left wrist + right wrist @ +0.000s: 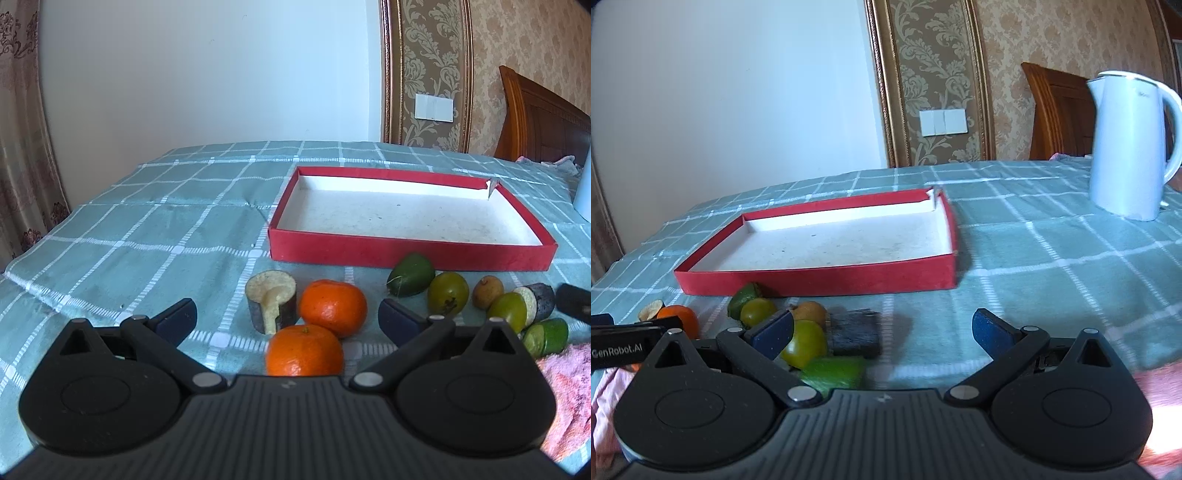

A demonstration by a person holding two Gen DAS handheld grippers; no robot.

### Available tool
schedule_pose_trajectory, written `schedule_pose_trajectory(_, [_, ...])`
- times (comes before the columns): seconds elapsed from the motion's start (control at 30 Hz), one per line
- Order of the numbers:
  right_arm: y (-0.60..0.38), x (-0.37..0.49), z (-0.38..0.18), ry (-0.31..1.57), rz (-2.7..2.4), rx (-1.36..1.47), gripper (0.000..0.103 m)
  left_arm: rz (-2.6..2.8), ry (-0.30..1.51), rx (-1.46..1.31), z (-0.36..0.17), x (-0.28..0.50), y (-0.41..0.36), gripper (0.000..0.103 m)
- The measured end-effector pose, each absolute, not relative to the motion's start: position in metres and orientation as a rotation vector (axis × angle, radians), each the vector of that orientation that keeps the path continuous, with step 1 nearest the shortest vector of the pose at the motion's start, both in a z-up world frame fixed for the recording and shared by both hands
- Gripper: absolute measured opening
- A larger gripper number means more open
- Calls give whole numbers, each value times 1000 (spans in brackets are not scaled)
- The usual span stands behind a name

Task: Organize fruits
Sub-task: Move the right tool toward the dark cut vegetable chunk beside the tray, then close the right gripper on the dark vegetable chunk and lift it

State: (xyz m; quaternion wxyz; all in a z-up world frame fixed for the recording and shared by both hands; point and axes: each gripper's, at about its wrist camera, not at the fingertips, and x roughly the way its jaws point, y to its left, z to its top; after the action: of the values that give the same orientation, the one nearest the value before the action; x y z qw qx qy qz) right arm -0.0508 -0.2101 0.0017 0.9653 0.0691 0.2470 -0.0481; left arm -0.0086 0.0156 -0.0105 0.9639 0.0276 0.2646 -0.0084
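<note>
Grippers hovering low over checked cloth, nothing held: left gripper (pixel 288 317) spread wide around two mandarins (pixel 333 307); right gripper (pixel 882 334) spread wide, one finger (pixel 774 332) overlapping green fruit (pixel 805 343). Step judged: first pick, nothing boxed yet. Red box (pixel 406 254) lying empty just beyond fruit row, long axis running across view, open side facing up. Next move needing closure on nearest mandarin, lift over rim.

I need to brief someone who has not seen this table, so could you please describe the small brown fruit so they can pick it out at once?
Find the red tray on the checked cloth; a row of fruit lies along its near wall. Near the row's right end sits the small brown fruit, between a yellow-green fruit and a dark-skinned eggplant slice. It is the smallest piece, and the only tan one.
</note>
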Motion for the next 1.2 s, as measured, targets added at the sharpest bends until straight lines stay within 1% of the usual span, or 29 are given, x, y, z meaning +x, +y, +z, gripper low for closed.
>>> schedule_pose_trajectory(0.2, [-236,-71,6,495,-104,126,103,-17,539,49,-12,-8,19,103])
schedule_pose_trajectory(0.47, [-230,-59,0,527,-17,154,103,-14,545,54,-14,-9,20,103])
schedule_pose_trajectory(0.57, [-224,-54,-2,532,1,142,98,-13,548,43,-14,-9,21,103])
schedule_pose_trajectory(0.73, [-219,-45,-2,540,11,126,95,-14,551,43,-15,-9,22,103])
schedule_pose_trajectory(0.77, [-219,-43,-1,545,7,122,94,-14,551,42,-15,-9,22,103])
schedule_pose_trajectory(0.87, [-218,-39,-3,572,-3,111,78,-15,548,37,-15,-9,23,103])
schedule_pose_trajectory(0.9, [-218,-37,-4,583,-10,103,74,-16,549,34,-15,-9,24,103])
schedule_pose_trajectory(1.03, [-217,-36,-3,591,14,107,71,-19,550,23,-15,-9,26,103])
schedule_pose_trajectory(1.13, [-213,-32,-3,604,45,107,65,-21,549,24,-15,-9,27,103])
schedule_pose_trajectory(1.2, [-211,-29,-2,616,69,114,54,-21,550,24,-16,-10,28,103])
